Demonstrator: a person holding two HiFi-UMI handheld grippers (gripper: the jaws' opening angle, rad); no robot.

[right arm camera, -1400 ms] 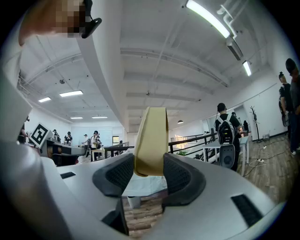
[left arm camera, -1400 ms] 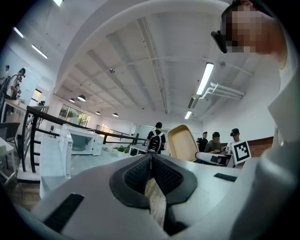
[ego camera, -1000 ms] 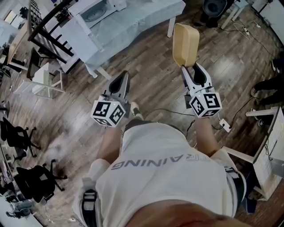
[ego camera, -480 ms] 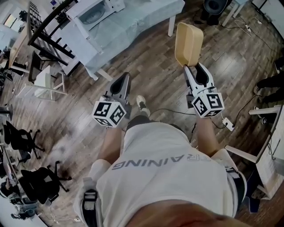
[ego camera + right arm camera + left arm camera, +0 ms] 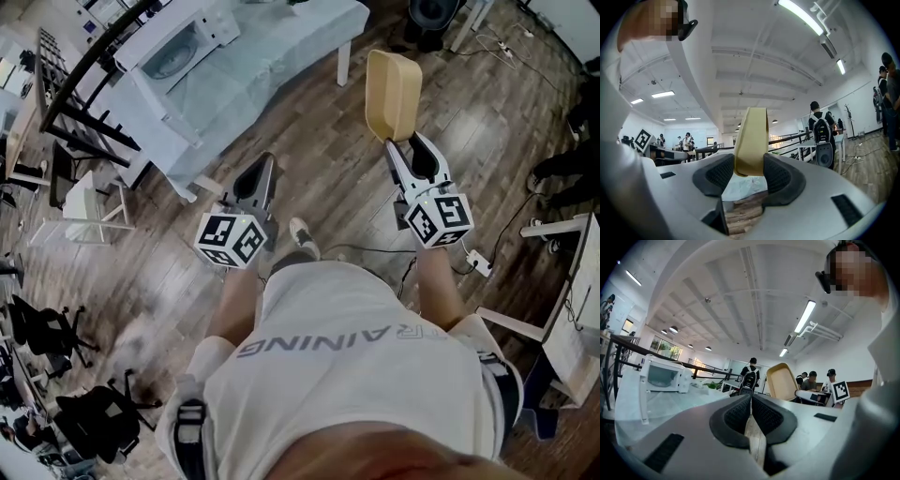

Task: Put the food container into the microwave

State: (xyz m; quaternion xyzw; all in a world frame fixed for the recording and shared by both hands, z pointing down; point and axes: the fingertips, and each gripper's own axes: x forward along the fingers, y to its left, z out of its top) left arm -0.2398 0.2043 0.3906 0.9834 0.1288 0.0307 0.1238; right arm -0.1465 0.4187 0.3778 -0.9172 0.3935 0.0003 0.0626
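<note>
My right gripper holds the food container. Its fingers are closed on the container's lower edge, one dark ribbed pad pressed to each side of the thin wall. The container is a tan, shallow tray with rounded corners and a raised rim. It looks empty and it stands on end, rising straight up out of my grip. In the right gripper view I see it edge-on as a narrow yellowish strip. In the left gripper view it shows as a broad face with a lighter rim.

The container hangs in the air over the wooden floor, off the tabletop, just past its near right corner. The tabletop is covered in a pale cloth. The white microwave sits near its left end, well apart from the container. In the left gripper view it stands off to the left.

My left gripper is held level beside the right one. Its fingers are pressed together with nothing between them.
</note>
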